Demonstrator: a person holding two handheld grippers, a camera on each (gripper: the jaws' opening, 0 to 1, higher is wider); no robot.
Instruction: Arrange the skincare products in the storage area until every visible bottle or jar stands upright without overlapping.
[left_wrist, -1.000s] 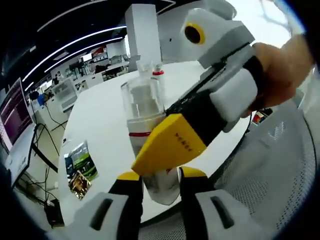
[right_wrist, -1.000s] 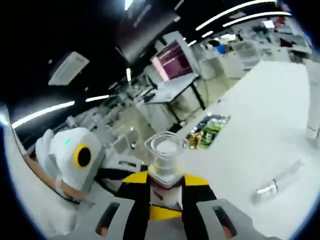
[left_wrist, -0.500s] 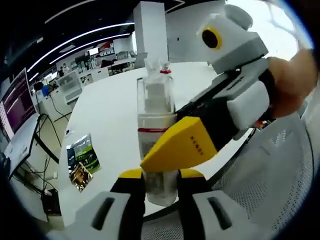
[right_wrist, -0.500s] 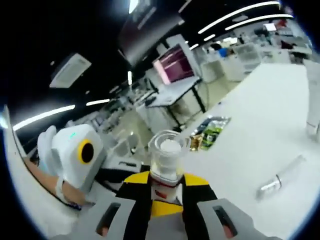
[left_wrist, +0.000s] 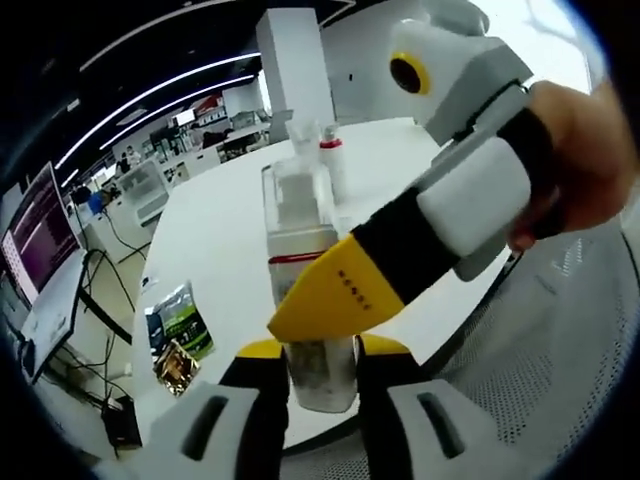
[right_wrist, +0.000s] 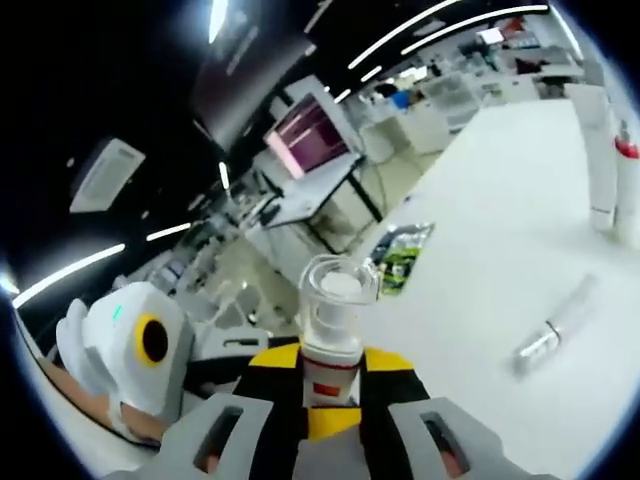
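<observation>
Pump bottle (left_wrist: 303, 262) base hidden by right claw (left_wrist: 318, 318), left claw (left_wrist: 322, 362)

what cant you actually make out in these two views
- Lower half of the clear-capped spray bottle with a red band: left gripper view, covered by the right gripper's yellow fingers.
- Bottle label text: right gripper view, too small.
- Small clear tube lying on the white table: right gripper view, blurred, contents unreadable.
- Green and gold sachets: left gripper view, print too small.
</observation>
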